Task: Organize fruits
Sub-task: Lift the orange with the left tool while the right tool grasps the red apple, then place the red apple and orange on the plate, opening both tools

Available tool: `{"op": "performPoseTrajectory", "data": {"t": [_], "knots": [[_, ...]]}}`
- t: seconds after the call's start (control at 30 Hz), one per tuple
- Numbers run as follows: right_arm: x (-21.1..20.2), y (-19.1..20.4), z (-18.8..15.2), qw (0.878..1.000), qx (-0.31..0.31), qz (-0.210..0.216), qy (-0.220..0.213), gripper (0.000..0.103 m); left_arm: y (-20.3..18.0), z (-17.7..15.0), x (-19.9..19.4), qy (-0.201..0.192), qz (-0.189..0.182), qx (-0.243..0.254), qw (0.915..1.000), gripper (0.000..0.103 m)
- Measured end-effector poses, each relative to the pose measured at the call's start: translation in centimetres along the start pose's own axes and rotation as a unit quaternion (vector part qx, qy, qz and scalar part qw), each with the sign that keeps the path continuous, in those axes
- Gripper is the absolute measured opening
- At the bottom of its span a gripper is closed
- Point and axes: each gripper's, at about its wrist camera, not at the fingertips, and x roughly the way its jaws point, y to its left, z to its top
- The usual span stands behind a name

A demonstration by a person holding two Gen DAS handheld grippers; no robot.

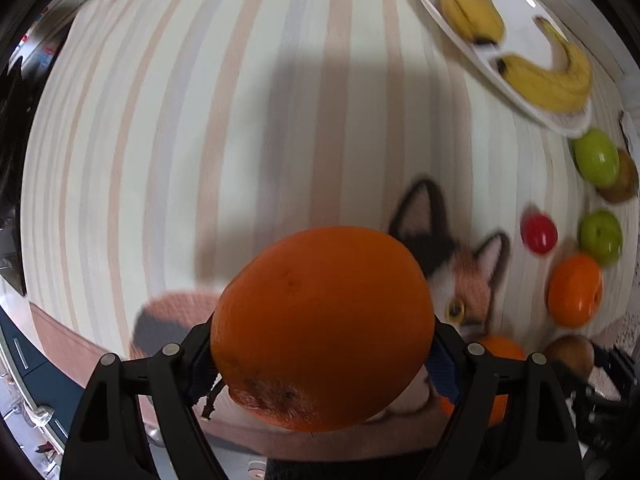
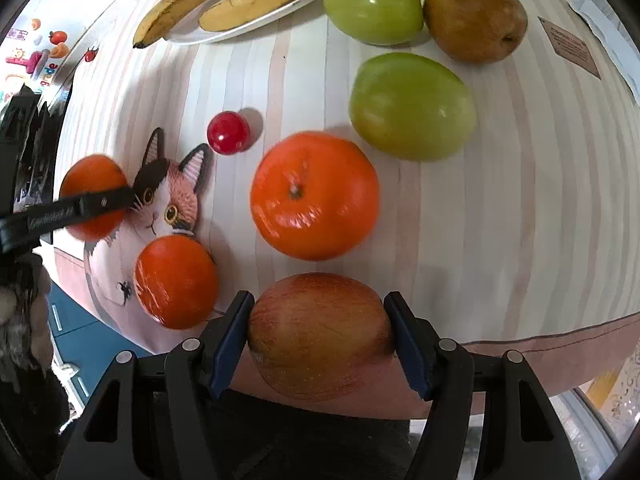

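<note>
- Striped cloth in pale cream, peach and grey is covering the bench, with a calico cat face printed on it near the lower left of the right wrist view.
- Left hand-held gripper is clamping a large orange between its two fingers, filling the lower centre of the left wrist view (the fruit looks raised above the cloth, with its shadow falling higher up the frame).
- Right hand-held gripper is squeezing a red-yellow apple at the bottom centre of its own view, blue pads pressing on both sides, at the near edge of the bench.
- White plate is sitting at the upper right of the left wrist view, carrying bananas.
- Loose fruit is lying on the cloth in the right wrist view: a shiny orange fruit with a stem at centre, another orange resting on the cat print at lower left, and a small red round fruit just above the cat's ears.
- Two green apples are lying toward the upper right, one just beside a brown pear-like fruit.
- At the left edge of the right wrist view, the other gripper's black finger is crossing in front of the held orange.
</note>
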Motion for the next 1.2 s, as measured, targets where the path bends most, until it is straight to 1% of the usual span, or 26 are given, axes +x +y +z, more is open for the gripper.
{"op": "performPoseTrajectory", "data": {"t": [0.03,0.07,0.1,0.23,0.4,0.47,0.57,0.6,0.73,0.83,0.9,0.97,1.03,1.07,1.13,1.2], "knots": [[0.3,-0.1,-0.1,1.0,0.004,0.009,0.005,0.069,-0.2,-0.6,0.3,0.005,-0.001,0.005,1.0,0.084],[0.7,-0.6,-0.2,1.0,0.008,0.014,0.012,0.07,-0.3,-1.0,0.4,0.002,0.002,0.01,1.0,0.084],[0.7,-0.8,-0.3,1.0,0.012,0.015,0.006,0.07,-0.4,-1.2,0.4,-0.002,0.002,0.009,1.0,0.084],[0.8,-1.0,-0.2,1.0,0.017,0.016,0.011,0.07,-0.1,-1.1,0.5,-0.008,-0.004,-0.006,0.9999,0.084],[1.5,-0.9,-0.3,1.0,0.013,0.009,0.024,0.07,0.2,-1.0,0.4,-0.015,0.0,-0.007,0.9999,0.084],[1.5,-1.1,-0.3,1.0,0.009,0.009,0.02,0.068,0.1,-1.6,0.3,-0.022,-0.001,-0.008,0.9997,0.083],[1.0,-0.9,-0.6,1.0,0.006,0.008,0.012,0.068,0.3,-1.4,-0.2,-0.03,-0.004,-0.007,0.9995,0.083],[0.7,-0.7,-0.7,1.0,0.004,0.01,0.007,0.068,-1.5,-0.7,-0.4,-0.032,-0.003,-0.007,0.9995,0.083],[-1.6,0.2,-0.5,0.999,-0.006,0.029,-0.013,0.068,-2.2,-0.8,-2.2,-0.051,-0.01,0.006,0.9986,0.083],[-3.9,1.0,0.1,0.998,-0.015,0.048,-0.034,0.068,-3.0,-0.4,-4.6,-0.072,-0.026,0.014,0.997,0.083],[-5.8,1.2,0.9,0.996,-0.016,0.063,-0.053,0.068,-3.8,0.1,-6.9,-0.088,-0.048,0.021,0.9947,0.083],[-7.6,1.7,1.9,0.994,-0.02,0.072,-0.076,0.068,-4.8,1.4,-8.6,-0.099,-0.065,0.028,0.9926,0.083],[-9.2,1.9,3.6,0.991,-0.023,0.077,-0.106,0.068,-6.1,3.3,-10.7,-0.109,-0.089,0.039,0.9893,0.083],[-9.7,2.1,4.5,0.99,-0.024,0.075,-0.118,0.068,-6.1,4.8,-11.7,-0.111,-0.097,0.046,0.9881,0.083],[-10.7,1.9,7.2,0.986,-0.022,0.077,-0.147,0.068,-7.5,7.7,-13.1,-0.114,-0.109,0.063,0.9855,0.083],[-11.2,1.8,9.8,0.983,-0.023,0.071,-0.165,0.068,-9.1,10.8,-14.3,-0.114,-0.107,0.081,0.9844,0.083]]}}
